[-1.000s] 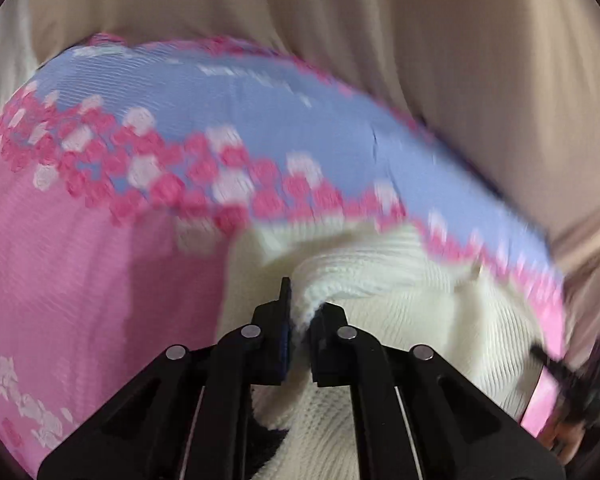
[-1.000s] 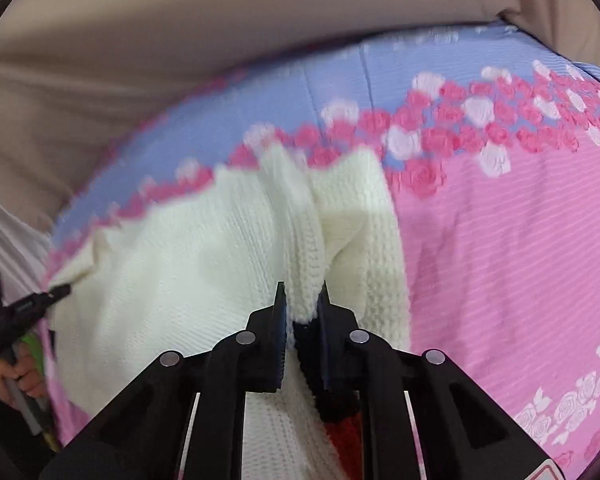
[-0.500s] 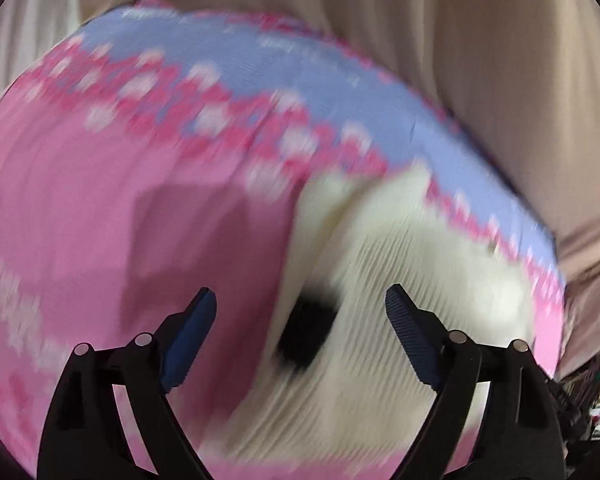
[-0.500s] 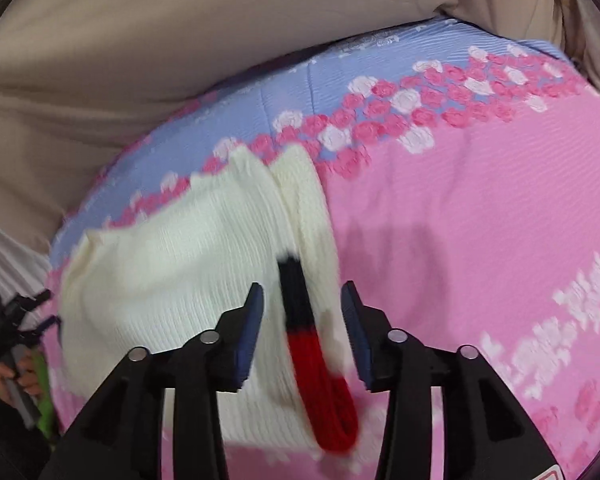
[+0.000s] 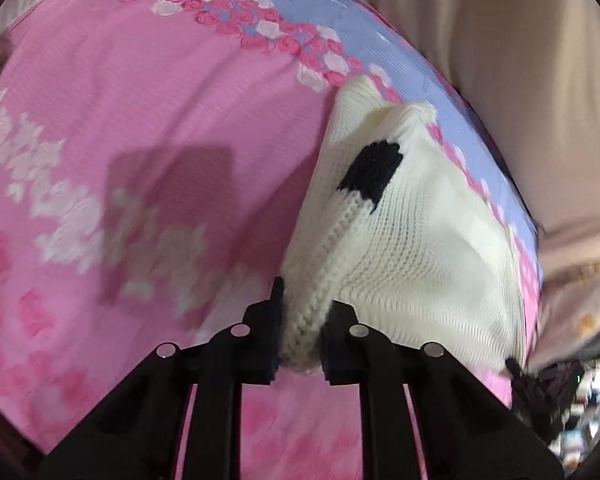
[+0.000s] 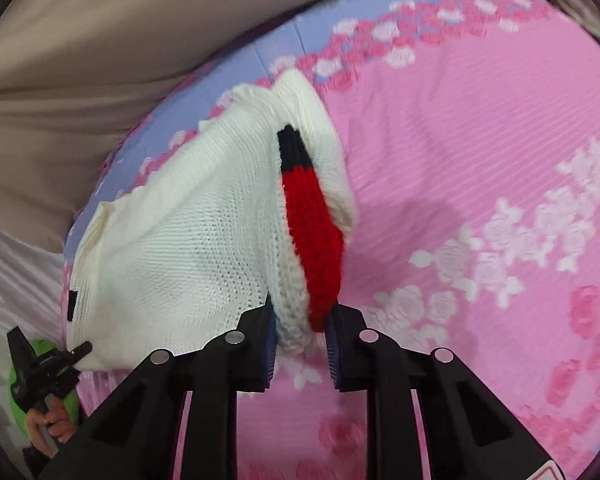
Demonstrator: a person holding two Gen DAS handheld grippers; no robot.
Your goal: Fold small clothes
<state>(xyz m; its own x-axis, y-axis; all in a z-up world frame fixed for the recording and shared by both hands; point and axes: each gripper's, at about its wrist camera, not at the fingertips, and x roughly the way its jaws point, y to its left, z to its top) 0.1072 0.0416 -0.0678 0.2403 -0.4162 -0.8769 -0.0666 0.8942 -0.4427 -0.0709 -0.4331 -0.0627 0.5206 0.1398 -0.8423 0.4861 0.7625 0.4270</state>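
A small white knit garment [image 5: 412, 248] with a black patch [image 5: 374, 172] lies on the pink rose-print bedspread [image 5: 160, 128], up against its blue band. My left gripper [image 5: 302, 332] has the garment's ribbed near edge between its closing jaws, and the pads press on the knit. In the right wrist view the same garment [image 6: 188, 248] shows a red and black striped band [image 6: 312, 220]. My right gripper [image 6: 300, 342] is closing on that banded edge, which bunches between its pads. The left gripper [image 6: 48, 360] and the hand [image 6: 48, 424] holding it show at the lower left.
The bedspread's blue band [image 6: 236, 80] runs along the far edge, with beige cloth [image 6: 120, 28] hanging behind it. Pink bedspread [image 6: 480, 160] stretches to the right of the garment. Cluttered items [image 5: 588, 380] sit past the bed's right end.
Both grippers let go of the knit, opened wide, moved along the bed and have closed on the garment's ribbed near edge. The black patch and the red band now show.
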